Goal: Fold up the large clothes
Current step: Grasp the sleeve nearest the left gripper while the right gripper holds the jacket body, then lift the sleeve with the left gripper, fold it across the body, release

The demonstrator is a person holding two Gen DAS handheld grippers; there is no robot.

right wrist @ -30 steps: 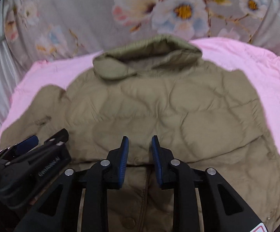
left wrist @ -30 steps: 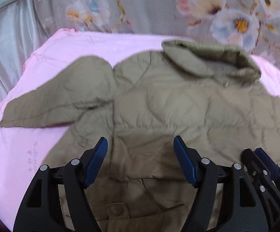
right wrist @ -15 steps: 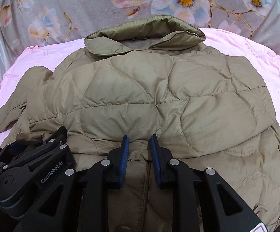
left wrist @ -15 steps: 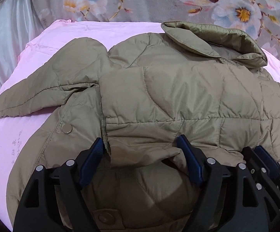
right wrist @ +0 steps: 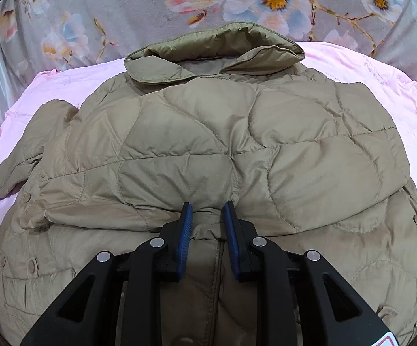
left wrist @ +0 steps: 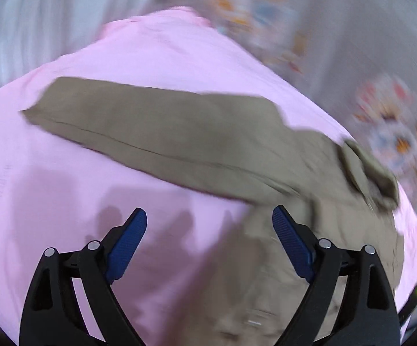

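Left wrist view, blurred: the left gripper [left wrist: 209, 222] hangs with jaws wide apart above the pink sheet [left wrist: 49, 187], holding nothing; the sleeve [left wrist: 156, 124] of the olive quilted padded jacket [right wrist: 222, 150] stretches leftward. Right wrist view: the right gripper [right wrist: 207, 222] pinches the jacket's folded-up hem, collar [right wrist: 217, 52] far, near a floral grey blanket [right wrist: 139, 3].

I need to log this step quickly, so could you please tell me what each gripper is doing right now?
Left gripper: open, holding nothing, above the pink sheet.
Right gripper: shut on a fold of the jacket.
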